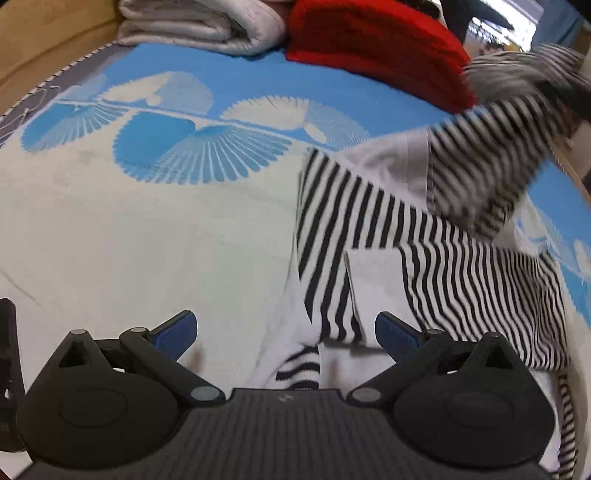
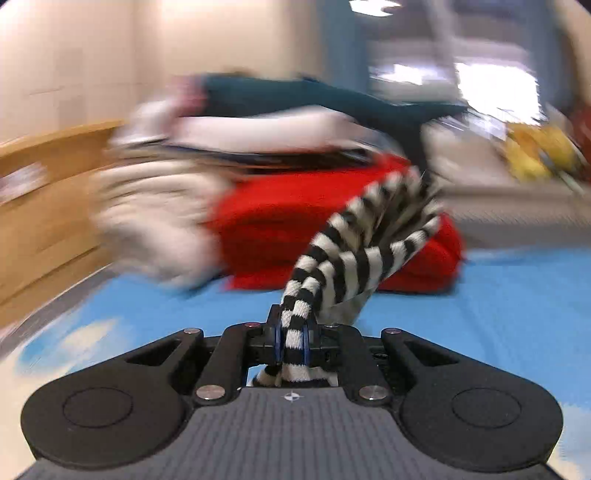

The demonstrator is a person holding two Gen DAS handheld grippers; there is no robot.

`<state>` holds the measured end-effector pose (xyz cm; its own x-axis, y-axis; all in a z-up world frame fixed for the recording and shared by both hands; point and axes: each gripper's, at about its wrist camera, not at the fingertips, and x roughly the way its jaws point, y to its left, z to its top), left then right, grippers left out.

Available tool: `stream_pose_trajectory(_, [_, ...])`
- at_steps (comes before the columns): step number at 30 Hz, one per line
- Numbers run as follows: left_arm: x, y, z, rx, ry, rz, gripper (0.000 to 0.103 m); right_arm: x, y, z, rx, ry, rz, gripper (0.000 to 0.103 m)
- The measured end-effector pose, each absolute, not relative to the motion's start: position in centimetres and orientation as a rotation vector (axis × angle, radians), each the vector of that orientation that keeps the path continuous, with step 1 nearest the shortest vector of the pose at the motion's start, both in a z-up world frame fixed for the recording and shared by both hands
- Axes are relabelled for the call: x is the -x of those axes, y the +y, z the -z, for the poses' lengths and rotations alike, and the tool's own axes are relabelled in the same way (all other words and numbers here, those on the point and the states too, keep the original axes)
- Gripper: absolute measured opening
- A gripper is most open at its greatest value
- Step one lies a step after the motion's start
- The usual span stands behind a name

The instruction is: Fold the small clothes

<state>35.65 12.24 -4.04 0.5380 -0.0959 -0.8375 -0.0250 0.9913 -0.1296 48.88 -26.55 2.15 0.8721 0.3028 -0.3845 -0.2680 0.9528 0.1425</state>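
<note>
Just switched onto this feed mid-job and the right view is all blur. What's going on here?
A person is folding a black-and-white striped garment on a blue and white patterned bedspread. The right gripper is shut on a bunched part of the striped fabric, lifting it off the bed. The left gripper hangs open just above the garment's near edge, gripping nothing. A folded red item and a pale folded one sit behind.

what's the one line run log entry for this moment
right claw: shut on striped garment | left claw: open above its near edge | surface: blue and white bedspread | fold: not done
</note>
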Motion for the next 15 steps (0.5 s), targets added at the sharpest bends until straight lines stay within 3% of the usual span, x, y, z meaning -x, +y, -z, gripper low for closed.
stream_pose_trajectory(1, [-35.7, 12.4, 3.8, 0.147, 0.996, 0.035, 0.103, -44.9, -26.2, -2.4, -0.045, 0.420, -0.359, 0.020])
stream_pose_trajectory(2, [-35.7, 12.4, 3.7, 0.166, 0.994, 0.028, 0.103, -40.0, -26.0, -1.9, -0.002, 0.462, -0.438, 0.042])
stream_pose_trajectory(3, [-35.7, 12.4, 3.6, 0.179, 0.993, 0.028, 0.103, -36.7, -26.1, -1.1, 0.042, 0.536, -0.492, 0.059])
stream_pose_trajectory(4, [-35.7, 12.3, 3.6, 0.188, 0.993, 0.028, 0.103, -32.7, -26.1, 0.4, 0.078, 0.626, -0.490, 0.086])
stream_pose_trajectory(5, [-35.7, 12.1, 3.7, 0.192, 0.992, 0.027, 0.103, -29.5, -26.4, 1.8, 0.077, 0.682, -0.440, 0.094])
stream_pose_trajectory(9, [-35.5, 10.5, 3.8, 0.175, 0.969, 0.034, 0.103, -20.1, -29.3, 6.3, -0.052, 0.886, -0.277, 0.090])
stream_pose_trajectory(15, [-34.5, 6.9, 4.1, 0.142, 0.929, 0.135, 0.103, -17.5, -30.9, 6.3, -0.350, 0.771, -0.119, 0.090])
